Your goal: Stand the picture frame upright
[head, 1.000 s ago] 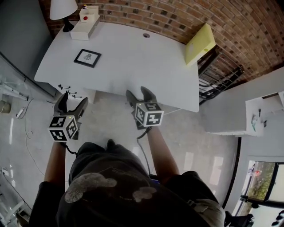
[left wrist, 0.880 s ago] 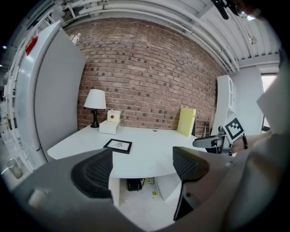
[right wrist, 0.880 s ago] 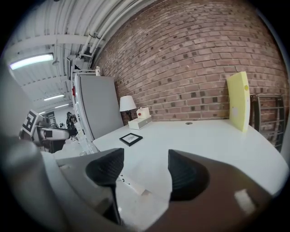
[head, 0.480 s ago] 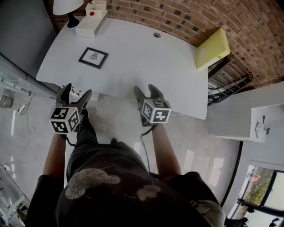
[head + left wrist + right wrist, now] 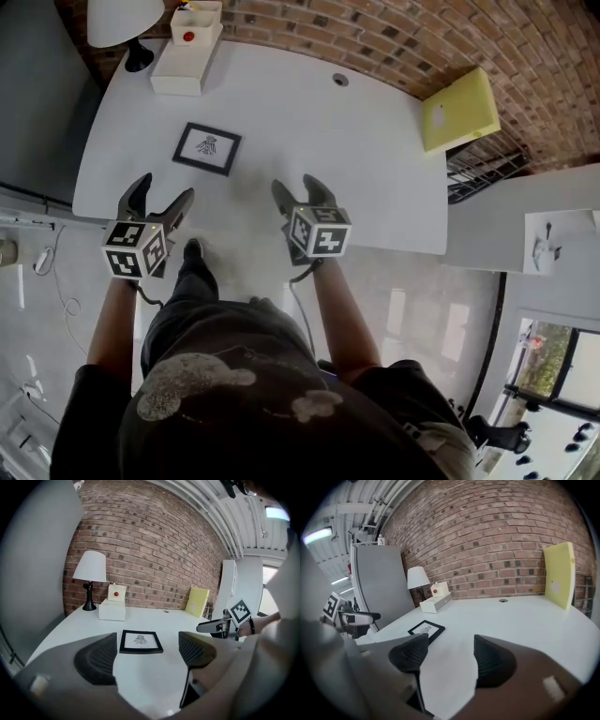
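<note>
Hovering spread and empty, left tongs (image 5: 164, 187) and right tongs (image 5: 295, 185), now reaching over the near edge of the surface (image 5: 309, 122) after closing in from farther back. Lying flat just beyond the left tongs, untouched, the picture frame (image 5: 207, 148). Coming within reach; probably still approaching, with gripping and tipping upright not yet begun.
</note>
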Motion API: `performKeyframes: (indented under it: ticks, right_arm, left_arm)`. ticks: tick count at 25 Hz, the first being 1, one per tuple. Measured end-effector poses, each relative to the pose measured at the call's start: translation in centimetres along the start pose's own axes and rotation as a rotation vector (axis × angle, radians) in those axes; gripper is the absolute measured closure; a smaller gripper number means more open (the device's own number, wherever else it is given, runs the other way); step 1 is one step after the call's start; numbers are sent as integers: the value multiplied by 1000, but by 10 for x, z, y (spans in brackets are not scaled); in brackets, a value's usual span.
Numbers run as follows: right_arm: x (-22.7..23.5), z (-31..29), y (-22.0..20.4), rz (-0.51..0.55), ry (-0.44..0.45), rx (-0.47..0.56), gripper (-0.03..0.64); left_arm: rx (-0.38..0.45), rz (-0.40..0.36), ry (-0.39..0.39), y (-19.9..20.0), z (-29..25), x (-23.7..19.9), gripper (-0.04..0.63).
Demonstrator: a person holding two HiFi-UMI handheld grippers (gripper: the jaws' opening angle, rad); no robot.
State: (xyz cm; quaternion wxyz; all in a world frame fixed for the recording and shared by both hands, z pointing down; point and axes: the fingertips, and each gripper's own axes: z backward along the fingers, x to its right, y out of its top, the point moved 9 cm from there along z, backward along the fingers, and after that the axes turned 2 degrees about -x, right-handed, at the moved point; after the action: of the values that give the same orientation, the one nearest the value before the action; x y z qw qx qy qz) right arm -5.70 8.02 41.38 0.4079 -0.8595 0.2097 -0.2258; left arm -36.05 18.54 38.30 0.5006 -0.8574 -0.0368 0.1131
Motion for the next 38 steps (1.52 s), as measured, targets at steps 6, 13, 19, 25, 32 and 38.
performKeyframes:
  ticks: [6, 13, 19, 25, 32, 38]
  right_arm:
    - [-36, -58, 15, -76, -77, -45, 313]
    - [-66, -116, 20, -144, -154, -86, 313]
    - [-76, -154, 15, -209, -199, -141, 316]
    - [-80, -173, 12, -238, -237, -185, 344]
    - [-73, -179, 7, -311, -274, -208, 440]
    - [-70, -182, 8, -311, -279, -233, 459]
  left_arm:
    - [-52, -25, -110, 16, -33, -66, 193]
    - [-93, -17, -197, 16, -61, -115, 193]
    - [-123, 7, -250, 8, -76, -136, 193]
    - [-146, 22, -280, 1, -83, -148, 193]
    - [-158, 19, -301, 2, -92, -153, 193]
    - [-167, 8, -319, 4, -100, -152, 193]
